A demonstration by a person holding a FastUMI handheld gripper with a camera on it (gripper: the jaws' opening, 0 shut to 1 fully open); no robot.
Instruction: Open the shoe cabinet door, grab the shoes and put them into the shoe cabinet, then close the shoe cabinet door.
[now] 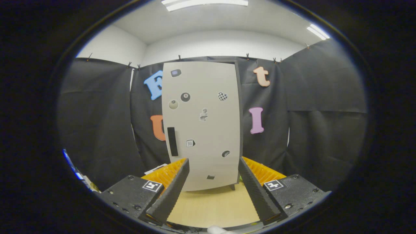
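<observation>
Shoe cabinet shut, gripper held wide ahead of it

Black cloth (97,123) hangs as the booth wall at the left. Beside it, straight ahead of the gripper (214,164), stands the shoe cabinet (201,126), a tall pale unit on a light wooden floor (211,204). Its door (208,97) is closed. A dark vertical handle (172,141) sits low on the door's left side, and small stickers (185,97) dot the panel. One short cabinet leg (233,187) shows at the bottom right corner. The gripper's two fingers stand far apart with nothing between them, framing the cabinet's lower part, well short of the door. More black cloth covers the wall to the right. White ceiling lights (204,3) glow overhead.
</observation>
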